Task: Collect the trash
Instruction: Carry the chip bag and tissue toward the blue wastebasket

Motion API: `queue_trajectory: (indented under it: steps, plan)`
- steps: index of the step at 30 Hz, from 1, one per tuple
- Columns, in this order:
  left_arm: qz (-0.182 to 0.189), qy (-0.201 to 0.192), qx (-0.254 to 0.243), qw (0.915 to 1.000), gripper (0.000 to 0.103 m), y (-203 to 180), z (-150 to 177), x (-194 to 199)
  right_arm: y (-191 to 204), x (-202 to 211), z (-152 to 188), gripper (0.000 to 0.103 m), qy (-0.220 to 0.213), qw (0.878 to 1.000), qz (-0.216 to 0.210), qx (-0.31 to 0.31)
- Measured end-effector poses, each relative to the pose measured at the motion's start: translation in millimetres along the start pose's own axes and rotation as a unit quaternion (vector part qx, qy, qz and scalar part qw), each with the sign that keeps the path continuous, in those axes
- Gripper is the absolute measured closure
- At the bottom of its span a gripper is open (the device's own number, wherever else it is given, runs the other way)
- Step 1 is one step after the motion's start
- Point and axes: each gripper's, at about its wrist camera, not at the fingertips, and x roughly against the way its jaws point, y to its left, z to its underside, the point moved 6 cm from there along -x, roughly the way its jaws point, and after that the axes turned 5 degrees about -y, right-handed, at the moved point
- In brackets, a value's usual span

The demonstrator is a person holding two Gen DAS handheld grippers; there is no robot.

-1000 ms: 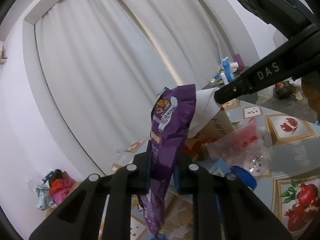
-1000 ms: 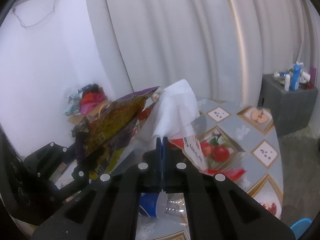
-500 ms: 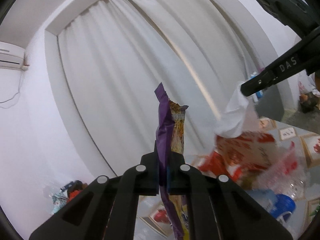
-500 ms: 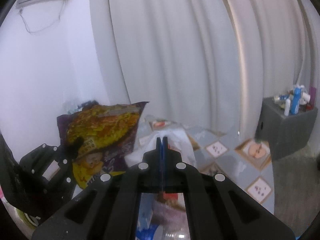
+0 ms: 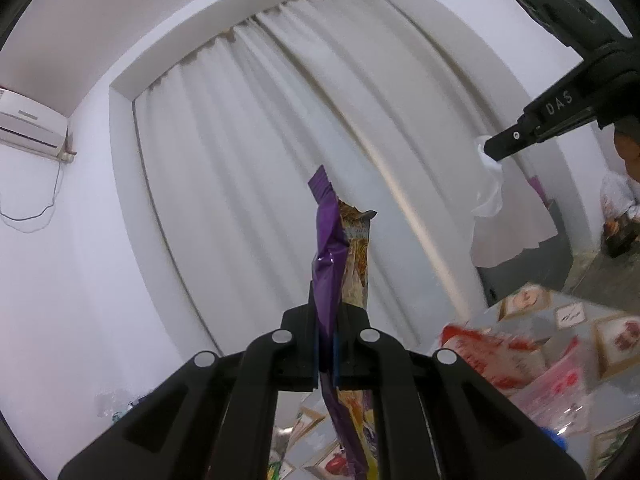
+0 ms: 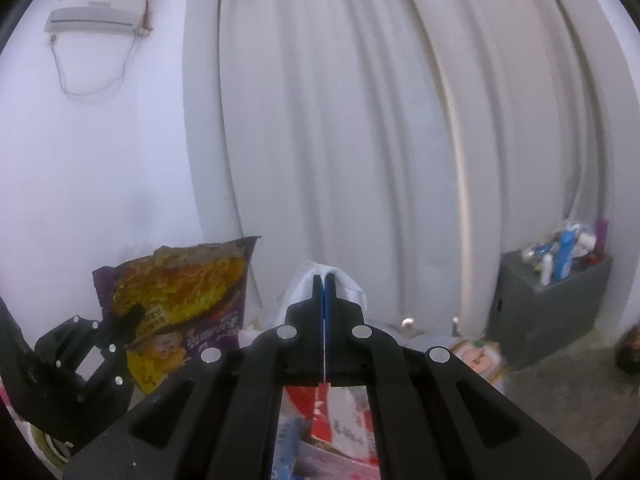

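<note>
My left gripper [image 5: 329,320] is shut on a purple and yellow snack wrapper [image 5: 334,264], held upright high above the table. The wrapper also shows in the right wrist view [image 6: 180,300], with the left gripper [image 6: 124,320] below it at the left. My right gripper [image 6: 324,284] is shut on a white tissue [image 6: 352,286], lifted in the air. In the left wrist view the right gripper [image 5: 490,152] is at the upper right with the tissue [image 5: 504,224] hanging from it.
More trash lies on the fruit-patterned table [image 5: 576,312]: a red and white box [image 5: 492,356], clear plastic [image 5: 560,396], a red package [image 6: 340,416]. A grey cabinet [image 6: 548,312] with bottles stands at the right by white curtains [image 6: 360,120]. An air conditioner [image 6: 96,18] hangs on the wall.
Both grippers have risen well above the table with the wrapper and the tissue still held. The right gripper has moved away to the right of the left one.
</note>
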Motion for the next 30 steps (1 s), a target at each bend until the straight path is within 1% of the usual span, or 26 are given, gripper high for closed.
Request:
queue_trajectory:
  steps: [3, 7, 9, 10, 12, 15, 17, 19, 21, 23, 24, 25, 26, 27, 28, 30]
  plan:
    - [0.020, -0.015, 0.010, 0.9996, 0.099, -8.4, -19.9, 10.1, -10.7, 33.8, -3.0, 0.103, -0.013, 1.000, 0.023, 0.003]
    - [0.070, -0.038, 0.024, 0.9965, 0.099, -36.4, -49.3, 31.5, -32.0, 85.7, -1.6, 0.103, -0.028, 0.997, 0.065, -0.008]
    - [0.098, -0.049, 0.032, 0.9935, 0.099, -54.0, -62.8, 41.0, -41.0, 107.6, 2.6, 0.103, -0.026, 0.996, 0.088, -0.012]
    - [0.122, -0.054, 0.039, 0.9902, 0.099, -68.4, -72.3, 46.4, -47.1, 117.9, 5.4, 0.103, -0.025, 0.995, 0.100, -0.014]
    - [0.153, -0.060, 0.048, 0.9853, 0.099, -84.3, -86.0, 54.7, -63.3, 142.9, 12.9, 0.103, -0.022, 0.991, 0.130, -0.021]
    - [0.211, -0.068, 0.061, 0.9731, 0.099, -119.2, -110.1, 67.7, -92.1, 177.7, 23.0, 0.103, -0.017, 0.984, 0.172, -0.037]
    - [0.259, -0.067, 0.074, 0.9606, 0.099, -146.9, -126.5, 75.0, -111.4, 198.8, 33.5, 0.103, -0.012, 0.979, 0.198, -0.052]
    - [0.312, -0.061, 0.088, 0.9442, 0.099, -180.2, -142.0, 79.8, -133.5, 220.6, 47.3, 0.103, -0.003, 0.971, 0.229, -0.066]
    - [0.347, -0.054, 0.096, 0.9313, 0.099, -205.2, -153.8, 85.9, -152.2, 237.3, 58.7, 0.103, 0.006, 0.965, 0.252, -0.076]
    - [0.392, -0.044, 0.101, 0.9135, 0.099, -240.5, -165.1, 92.6, -175.0, 253.0, 75.1, 0.103, 0.018, 0.956, 0.279, -0.092]
    - [0.417, -0.036, 0.101, 0.9026, 0.099, -262.2, -169.8, 95.7, -180.4, 257.4, 79.8, 0.103, 0.022, 0.953, 0.286, -0.098]
    - [0.431, -0.030, 0.101, 0.8959, 0.099, -275.4, -172.3, 97.8, -189.2, 263.0, 86.2, 0.103, 0.025, 0.950, 0.294, -0.106]
    - [0.454, -0.018, 0.101, 0.8852, 0.099, -296.0, -174.8, 99.5, -203.3, 271.0, 96.5, 0.103, 0.030, 0.944, 0.308, -0.117]
    - [0.473, -0.005, 0.100, 0.8751, 0.099, -316.8, -176.0, 100.7, -209.6, 274.8, 101.7, 0.103, 0.032, 0.940, 0.315, -0.122]
    - [0.485, 0.004, 0.100, 0.8689, 0.099, -330.6, -176.2, 102.7, -217.6, 278.7, 108.6, 0.103, 0.035, 0.937, 0.323, -0.130]
    - [0.516, 0.034, 0.095, 0.8507, 0.099, -372.1, -173.3, 104.4, -236.3, 289.6, 125.3, 0.103, 0.042, 0.929, 0.337, -0.150]
